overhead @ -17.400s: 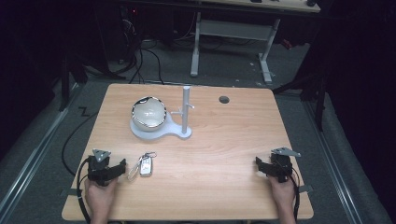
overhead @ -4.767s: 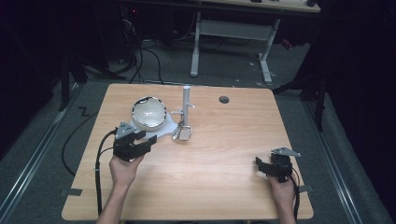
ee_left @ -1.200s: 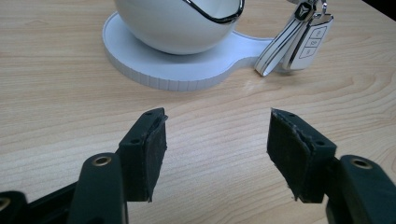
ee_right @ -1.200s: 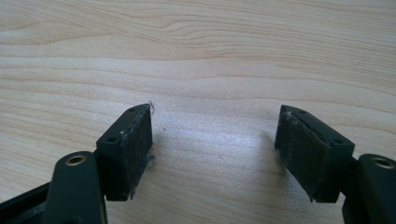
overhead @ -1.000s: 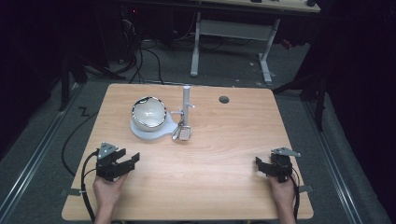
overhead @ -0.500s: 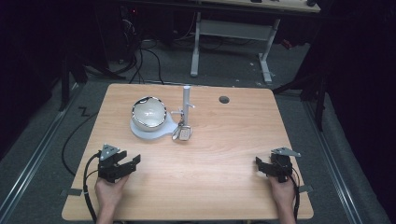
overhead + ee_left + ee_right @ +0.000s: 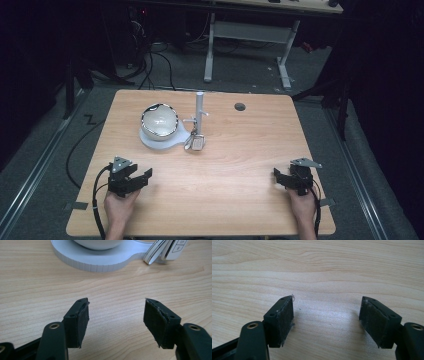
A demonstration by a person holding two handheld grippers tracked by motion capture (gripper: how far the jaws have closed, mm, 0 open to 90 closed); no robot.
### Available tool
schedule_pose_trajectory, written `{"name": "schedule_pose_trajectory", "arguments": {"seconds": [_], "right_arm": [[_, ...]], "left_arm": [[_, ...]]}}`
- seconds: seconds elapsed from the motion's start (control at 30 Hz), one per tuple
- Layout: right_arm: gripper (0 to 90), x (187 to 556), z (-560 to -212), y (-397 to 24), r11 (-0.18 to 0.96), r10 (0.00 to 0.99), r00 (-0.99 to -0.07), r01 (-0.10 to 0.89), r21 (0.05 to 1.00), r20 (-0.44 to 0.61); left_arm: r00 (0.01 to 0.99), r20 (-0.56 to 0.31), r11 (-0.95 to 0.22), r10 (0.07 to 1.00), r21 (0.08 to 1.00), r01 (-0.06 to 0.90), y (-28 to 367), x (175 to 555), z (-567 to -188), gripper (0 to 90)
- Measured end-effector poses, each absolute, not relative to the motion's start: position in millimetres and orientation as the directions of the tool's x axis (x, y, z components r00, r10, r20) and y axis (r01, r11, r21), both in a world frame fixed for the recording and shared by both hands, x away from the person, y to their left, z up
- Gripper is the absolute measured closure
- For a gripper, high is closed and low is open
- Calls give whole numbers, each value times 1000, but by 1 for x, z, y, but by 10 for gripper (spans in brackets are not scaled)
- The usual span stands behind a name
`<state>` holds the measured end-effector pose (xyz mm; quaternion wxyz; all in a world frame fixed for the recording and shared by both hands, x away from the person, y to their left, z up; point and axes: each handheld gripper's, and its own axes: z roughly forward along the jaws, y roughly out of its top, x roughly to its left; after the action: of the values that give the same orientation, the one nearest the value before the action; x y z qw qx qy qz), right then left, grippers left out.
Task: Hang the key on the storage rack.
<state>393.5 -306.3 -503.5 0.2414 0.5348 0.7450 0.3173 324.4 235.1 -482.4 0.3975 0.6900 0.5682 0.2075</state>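
Observation:
A white stand has a round base (image 7: 150,142) that carries a shiny bowl (image 7: 159,120) and an upright post (image 7: 200,107). A white key fob (image 7: 198,143) with a ring hangs from a peg on the post, its lower end beside the base. My left gripper (image 7: 146,175) rests at the table's front left, open and empty. In the left gripper view its jaws (image 7: 116,312) point at the base (image 7: 100,261) and the key fob (image 7: 172,247), well short of both. My right gripper (image 7: 276,176) sits at the front right, open over bare wood (image 7: 327,312).
The wooden table (image 7: 240,200) has a round cable hole (image 7: 240,106) near its far edge. Each gripper is held by a hand that comes in from the front edge. A dark floor with cables and a desk frame lies beyond the table.
The key fob, once flat on the table by the left gripper, now hangs on the post. The left gripper has drawn back from the stand to the front left. The right gripper has stayed put.

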Motion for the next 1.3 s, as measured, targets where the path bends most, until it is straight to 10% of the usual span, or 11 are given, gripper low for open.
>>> {"name": "schedule_pose_trajectory", "arguments": {"seconds": [1.3], "right_arm": [[279,393,-503,-306,227,950,-312,644,731,-20]], "left_arm": [[259,-59,-125,964,759,639,215,331,-507,363]]}}
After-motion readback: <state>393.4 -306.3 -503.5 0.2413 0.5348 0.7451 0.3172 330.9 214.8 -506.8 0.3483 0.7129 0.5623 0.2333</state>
